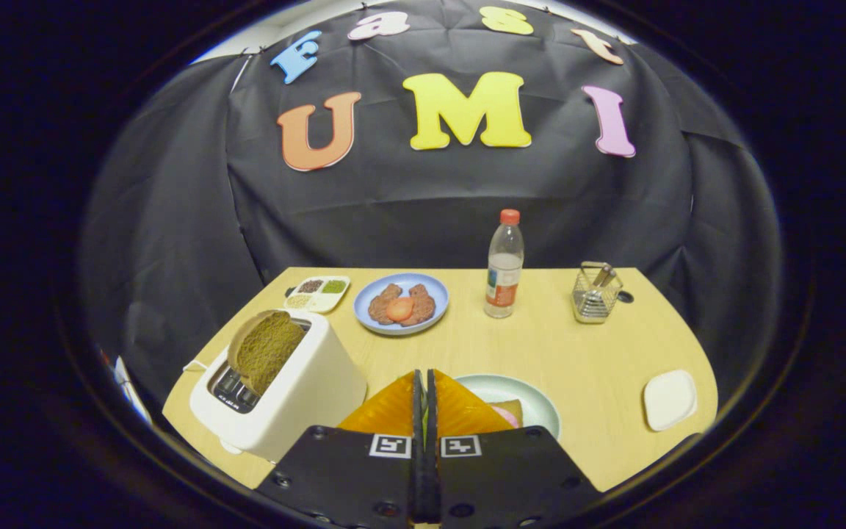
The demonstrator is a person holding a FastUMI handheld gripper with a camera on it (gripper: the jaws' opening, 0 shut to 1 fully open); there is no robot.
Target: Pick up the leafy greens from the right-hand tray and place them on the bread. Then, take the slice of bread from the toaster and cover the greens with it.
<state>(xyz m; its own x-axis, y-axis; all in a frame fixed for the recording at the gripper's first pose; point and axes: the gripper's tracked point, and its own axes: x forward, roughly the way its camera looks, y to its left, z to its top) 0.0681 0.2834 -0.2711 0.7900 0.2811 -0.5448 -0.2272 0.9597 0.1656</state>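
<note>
Now my tool (424, 389) is pressed together, holding nothing, over the plate (533, 400). I can't see greens there. The bread (267, 349) sits in the toaster (298, 397), not yet taken.

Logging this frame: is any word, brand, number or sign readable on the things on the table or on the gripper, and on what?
bottle: printed label, too small to read.
toaster: dark markings beside its slot, blurred, unreadable.
gripper, fingers shut together with nothing between them: two square coded markers, patterns, no words.
Nothing legible enough to quote.
</note>
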